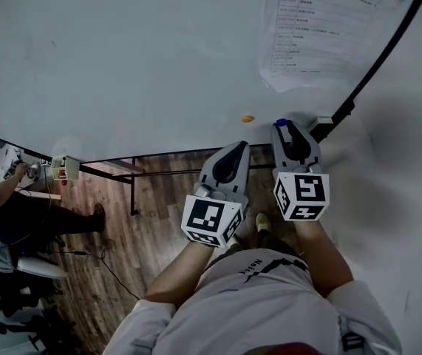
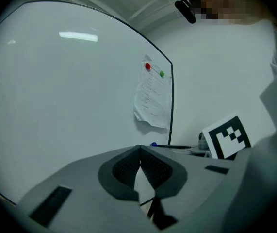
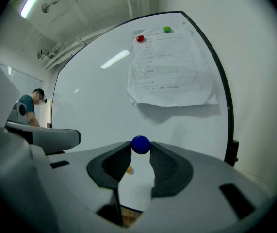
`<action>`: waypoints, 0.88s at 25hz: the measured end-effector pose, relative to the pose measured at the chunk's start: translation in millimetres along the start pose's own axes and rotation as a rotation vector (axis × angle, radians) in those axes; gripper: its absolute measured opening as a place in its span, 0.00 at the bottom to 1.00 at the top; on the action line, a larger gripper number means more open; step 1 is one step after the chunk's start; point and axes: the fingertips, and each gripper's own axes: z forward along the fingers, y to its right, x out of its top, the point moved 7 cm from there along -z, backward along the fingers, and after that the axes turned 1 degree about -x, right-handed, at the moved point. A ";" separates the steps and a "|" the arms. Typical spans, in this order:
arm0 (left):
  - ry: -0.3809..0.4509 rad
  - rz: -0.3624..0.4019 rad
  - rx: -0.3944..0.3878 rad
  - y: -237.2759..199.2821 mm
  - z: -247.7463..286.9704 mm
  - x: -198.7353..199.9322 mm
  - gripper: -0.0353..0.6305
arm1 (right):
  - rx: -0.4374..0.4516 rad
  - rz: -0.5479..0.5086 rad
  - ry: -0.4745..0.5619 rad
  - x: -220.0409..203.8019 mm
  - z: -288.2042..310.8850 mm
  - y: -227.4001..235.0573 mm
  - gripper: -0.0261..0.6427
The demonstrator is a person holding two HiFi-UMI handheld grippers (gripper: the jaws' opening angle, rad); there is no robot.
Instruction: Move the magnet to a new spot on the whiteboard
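A large white whiteboard with a thin black frame (image 1: 122, 65) fills most of the scene, and below its lower edge lies a brown wooden plank floor (image 1: 122, 220), where a person in a dark blue top (image 1: 4, 209) sits off to the left. A white printed paper sheet (image 3: 170, 69) hangs at the board's right side, pinned by a round red magnet (image 3: 139, 39) and a round green magnet (image 3: 167, 29). The right hand-held gripper (image 3: 140, 148) grasps a small round blue magnet (image 3: 140, 144) between its jaw tips, close in front of the board near the lower right corner; whether the magnet touches the board cannot be told. A small orange magnet (image 1: 247, 118) sits on the board just left of it. The left hand-held gripper (image 2: 140, 149) is clenched with nothing between its jaws, beside the right one.
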 end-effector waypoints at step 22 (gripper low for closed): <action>0.079 0.007 -0.003 14.3 -23.2 24.8 0.07 | 0.055 -0.012 0.056 29.2 -36.0 -27.0 0.23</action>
